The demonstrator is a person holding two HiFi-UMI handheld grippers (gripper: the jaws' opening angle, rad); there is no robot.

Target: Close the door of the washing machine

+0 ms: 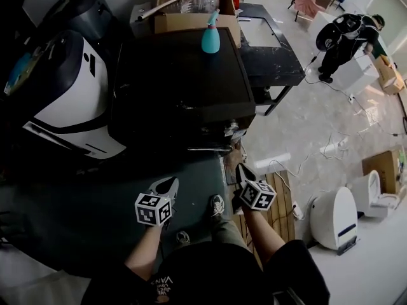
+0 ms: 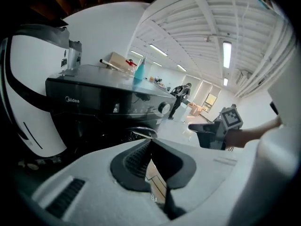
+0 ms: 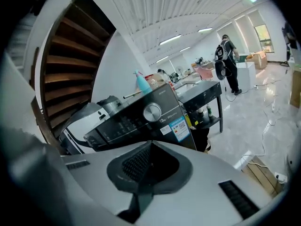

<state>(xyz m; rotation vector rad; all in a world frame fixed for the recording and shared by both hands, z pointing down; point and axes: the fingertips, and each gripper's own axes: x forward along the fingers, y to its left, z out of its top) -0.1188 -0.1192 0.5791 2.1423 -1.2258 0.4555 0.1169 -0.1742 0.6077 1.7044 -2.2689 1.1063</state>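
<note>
The left gripper [image 1: 172, 182] and right gripper [image 1: 241, 168] are held pressed together and empty, short of the black washer [image 1: 181, 75]. Its door [image 2: 142, 131] is glimpsed as a chrome rim low on the front. A glancing push could be deflected off that rim, leaving the door unlatched, and a slam could topple the bottle [image 1: 210, 38] on top.

"Midea" brand on the washing machine [image 2: 103, 105] front panel, blue sticker [image 3: 179, 128] beside the dial – print too small to read
</note>
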